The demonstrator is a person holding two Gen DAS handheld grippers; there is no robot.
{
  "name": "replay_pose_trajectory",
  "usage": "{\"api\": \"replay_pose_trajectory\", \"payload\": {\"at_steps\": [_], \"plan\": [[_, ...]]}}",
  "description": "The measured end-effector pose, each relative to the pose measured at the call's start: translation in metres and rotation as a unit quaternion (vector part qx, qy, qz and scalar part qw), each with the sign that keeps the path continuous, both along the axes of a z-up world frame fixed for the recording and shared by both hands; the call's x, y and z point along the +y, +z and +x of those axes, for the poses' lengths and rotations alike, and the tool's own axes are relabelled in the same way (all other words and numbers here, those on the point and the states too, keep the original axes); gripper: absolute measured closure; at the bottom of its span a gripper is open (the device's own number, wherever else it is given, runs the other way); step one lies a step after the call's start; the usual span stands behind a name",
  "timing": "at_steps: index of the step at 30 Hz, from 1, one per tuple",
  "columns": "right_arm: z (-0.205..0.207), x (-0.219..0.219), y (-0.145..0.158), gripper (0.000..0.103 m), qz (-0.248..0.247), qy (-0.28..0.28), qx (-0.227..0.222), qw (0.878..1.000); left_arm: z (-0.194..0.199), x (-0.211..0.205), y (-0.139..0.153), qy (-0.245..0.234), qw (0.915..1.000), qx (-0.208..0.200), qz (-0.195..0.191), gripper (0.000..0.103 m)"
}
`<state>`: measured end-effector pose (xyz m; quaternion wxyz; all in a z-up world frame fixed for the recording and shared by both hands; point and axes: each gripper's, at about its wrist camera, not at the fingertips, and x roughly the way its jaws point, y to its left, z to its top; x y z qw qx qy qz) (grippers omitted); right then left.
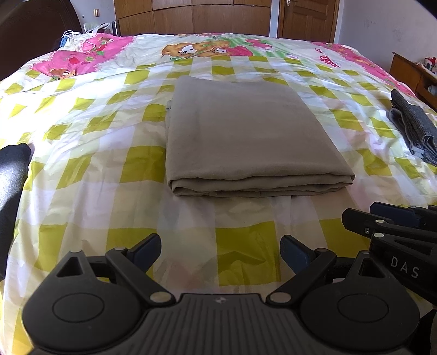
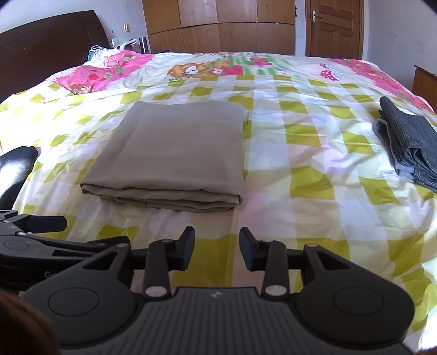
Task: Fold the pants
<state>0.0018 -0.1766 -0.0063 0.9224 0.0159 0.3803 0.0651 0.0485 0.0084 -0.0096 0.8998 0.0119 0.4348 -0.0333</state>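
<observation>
Two spread, empty claws, left gripper (image 1: 220, 250) and right gripper (image 2: 217, 247), hover near the folded khaki pants (image 1: 245, 136) mid-bed, where a careless nudge risks undoing the stack.

You've got taupe-grey folded pants (image 1: 245, 131) on a bedspread (image 1: 95, 153) checked yellow-green, cream and white, with a pink cartoon-bear border at the far edge. Dark grey-blue denim (image 2: 412, 144) sits at your right. Black grippers, brown wooden wardrobe (image 2: 218, 24), dark-brown headboard (image 2: 46, 41).
</observation>
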Motion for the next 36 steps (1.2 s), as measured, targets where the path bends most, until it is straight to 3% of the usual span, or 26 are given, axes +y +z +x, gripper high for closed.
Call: {"api": "replay_pose_trajectory", "payload": {"at_steps": [10, 36], "plan": [[-0.001, 0.000, -0.002, 0.066, -0.004, -0.003, 0.004, 1.000, 0.000, -0.002, -0.001, -0.003, 1.0000, 0.000, 0.004, 0.000], [-0.004, 0.015, 0.005, 0.065, -0.033, 0.009, 0.025, 0.999, 0.007, 0.009, -0.002, 0.009, 0.9994, 0.018, -0.028, 0.000]]}}
